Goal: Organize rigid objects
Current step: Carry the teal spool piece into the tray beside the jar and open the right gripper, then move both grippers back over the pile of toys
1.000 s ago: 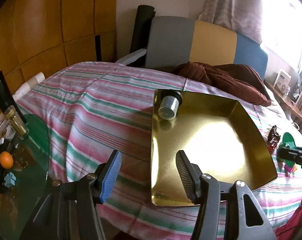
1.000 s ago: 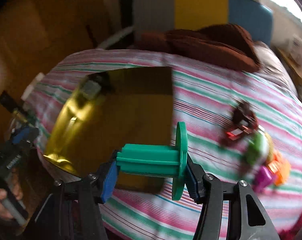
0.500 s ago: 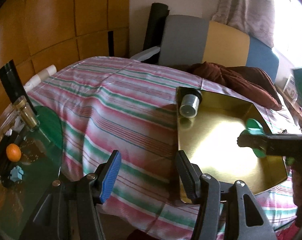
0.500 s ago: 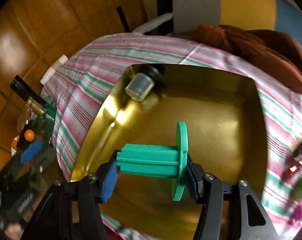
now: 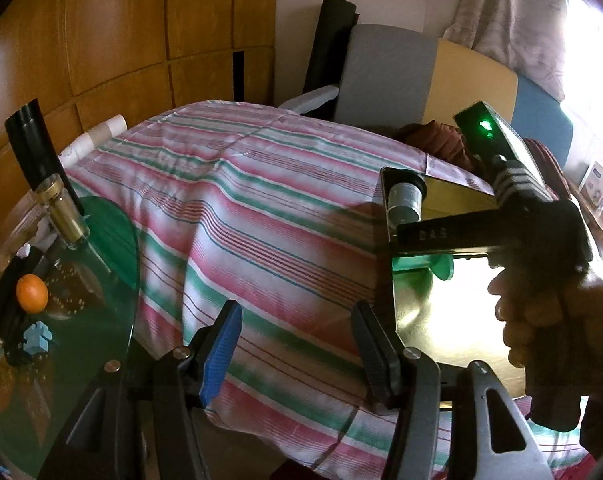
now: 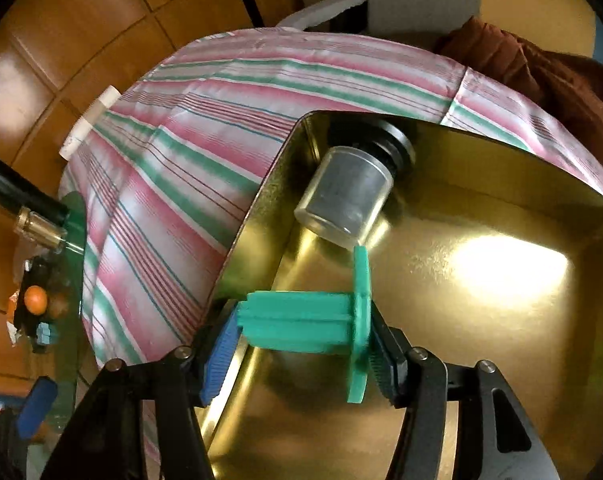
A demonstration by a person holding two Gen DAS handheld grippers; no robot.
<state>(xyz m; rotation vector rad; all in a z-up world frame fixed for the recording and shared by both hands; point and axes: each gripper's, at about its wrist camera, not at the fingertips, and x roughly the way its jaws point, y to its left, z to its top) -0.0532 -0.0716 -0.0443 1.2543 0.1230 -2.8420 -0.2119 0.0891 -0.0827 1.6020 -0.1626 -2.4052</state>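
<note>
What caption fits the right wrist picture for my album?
The right claw lowers a green spool into the gold tray, beside a little glass jar.

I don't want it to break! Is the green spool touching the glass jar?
Cannot tell. In the right wrist view the green spool overlaps the glass jar edge; the left wrist view hides that spot.

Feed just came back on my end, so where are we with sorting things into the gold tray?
Done: a glass jar lies on its side in the gold tray. In hand: the right gripper, its jaws just opening, has the green spool between them, low over the tray. Left gripper is empty. Remaining items aren't in view.
</note>
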